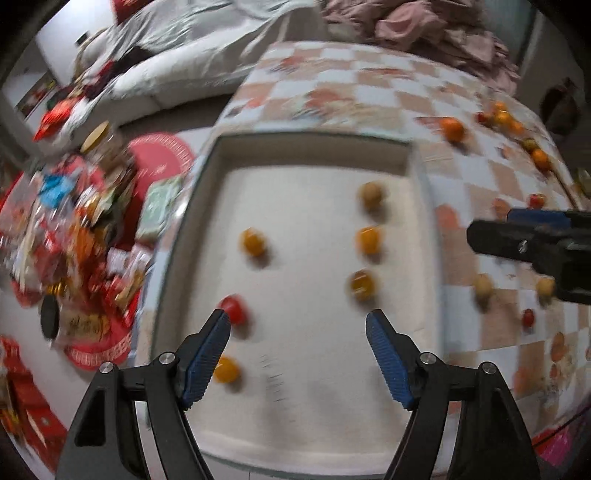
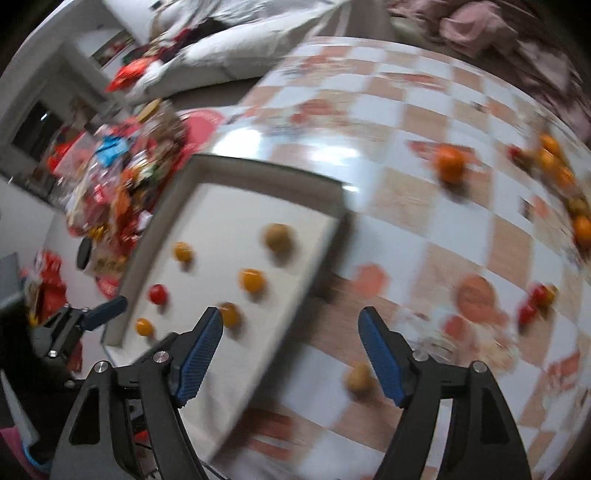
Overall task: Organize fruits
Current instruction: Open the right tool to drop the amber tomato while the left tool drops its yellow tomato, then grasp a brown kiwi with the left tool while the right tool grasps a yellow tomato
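Observation:
A white tray (image 1: 317,155) lies on a checkered tablecloth and holds several small fruits: a tan one (image 1: 371,195), yellow ones (image 1: 253,242) (image 1: 368,240) and a red one (image 1: 233,308). My left gripper (image 1: 298,325) is open and empty above the tray's near part. My right gripper (image 2: 291,325) is open and empty over the tray's right edge (image 2: 295,295); a tan fruit (image 2: 357,377) lies on the cloth by its right finger. An orange (image 2: 450,164) and more loose fruits (image 2: 537,301) lie further right. Both views are blurred.
A heap of red snack packets (image 1: 74,258) lies left of the tray. A white sofa (image 1: 166,66) and pink cloth (image 1: 424,29) are behind the table. A cluster of oranges (image 1: 502,118) sits at the table's far right. The right gripper's body (image 1: 535,243) shows in the left view.

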Demonstrator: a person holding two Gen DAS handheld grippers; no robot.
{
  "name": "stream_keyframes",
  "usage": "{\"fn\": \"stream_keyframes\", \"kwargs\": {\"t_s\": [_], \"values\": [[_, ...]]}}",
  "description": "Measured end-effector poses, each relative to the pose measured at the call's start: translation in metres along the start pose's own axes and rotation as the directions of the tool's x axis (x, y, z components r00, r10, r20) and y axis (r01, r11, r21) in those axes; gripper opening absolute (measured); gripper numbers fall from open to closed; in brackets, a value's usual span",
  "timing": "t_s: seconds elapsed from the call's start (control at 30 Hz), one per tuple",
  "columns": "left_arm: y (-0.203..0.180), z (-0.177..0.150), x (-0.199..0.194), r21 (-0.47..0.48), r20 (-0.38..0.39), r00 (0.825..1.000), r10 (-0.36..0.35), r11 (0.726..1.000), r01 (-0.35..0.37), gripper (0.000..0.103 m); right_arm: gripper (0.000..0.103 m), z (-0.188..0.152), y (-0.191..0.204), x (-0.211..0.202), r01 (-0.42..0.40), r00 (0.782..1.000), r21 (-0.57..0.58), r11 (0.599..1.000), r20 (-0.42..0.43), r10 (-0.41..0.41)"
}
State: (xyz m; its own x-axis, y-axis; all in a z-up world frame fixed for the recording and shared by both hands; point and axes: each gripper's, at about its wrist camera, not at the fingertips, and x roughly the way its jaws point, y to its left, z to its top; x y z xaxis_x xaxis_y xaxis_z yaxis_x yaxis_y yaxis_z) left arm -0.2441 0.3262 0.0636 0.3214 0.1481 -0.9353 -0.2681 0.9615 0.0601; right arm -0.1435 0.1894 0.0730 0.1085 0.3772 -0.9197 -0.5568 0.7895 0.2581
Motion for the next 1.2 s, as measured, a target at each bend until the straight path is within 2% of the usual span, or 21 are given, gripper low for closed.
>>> {"fn": "stream_keyframes", "kwargs": {"t_s": [0.2, 0.4, 0.53, 0.87, 1.07, 1.2], "values": [[-0.055, 0.018, -0.014, 0.123, 0.033, 0.996, -0.083, 0.989, 0.078, 0.077, 0.079, -0.032, -0.069, -0.021, 0.092, 0.996, 0.138, 0.986, -0.009, -0.092], [-0.109, 0.021, -0.017, 0.229, 0.023, 0.988, -0.150, 0.963, 0.141, 0.077, 0.079, -0.066, -0.114, -0.035, 0.159, 0.987, 0.229, 0.960, -0.038, -0.154], [-0.136, 0.018, -0.010, 0.279, 0.006, 0.986, -0.164, 0.947, 0.156, 0.077, 0.079, -0.085, -0.134, -0.039, 0.188, 0.982, 0.252, 0.949, -0.057, -0.180], [-0.160, 0.014, 0.030, 0.286, -0.058, 0.992, -0.116, 0.950, 0.128, 0.077, 0.078, -0.113, -0.155, -0.028, 0.234, 0.972, 0.235, 0.943, -0.094, -0.218], [-0.159, 0.015, 0.049, 0.249, -0.096, 0.991, -0.093, 0.962, 0.114, 0.077, 0.058, -0.110, -0.149, -0.015, 0.240, 0.969, 0.164, 0.957, -0.091, -0.228], [-0.158, 0.016, 0.054, 0.229, -0.099, 0.990, -0.101, 0.966, 0.121, 0.077, 0.056, -0.101, -0.143, -0.009, 0.250, 0.968, 0.116, 0.961, -0.063, -0.244]]}}
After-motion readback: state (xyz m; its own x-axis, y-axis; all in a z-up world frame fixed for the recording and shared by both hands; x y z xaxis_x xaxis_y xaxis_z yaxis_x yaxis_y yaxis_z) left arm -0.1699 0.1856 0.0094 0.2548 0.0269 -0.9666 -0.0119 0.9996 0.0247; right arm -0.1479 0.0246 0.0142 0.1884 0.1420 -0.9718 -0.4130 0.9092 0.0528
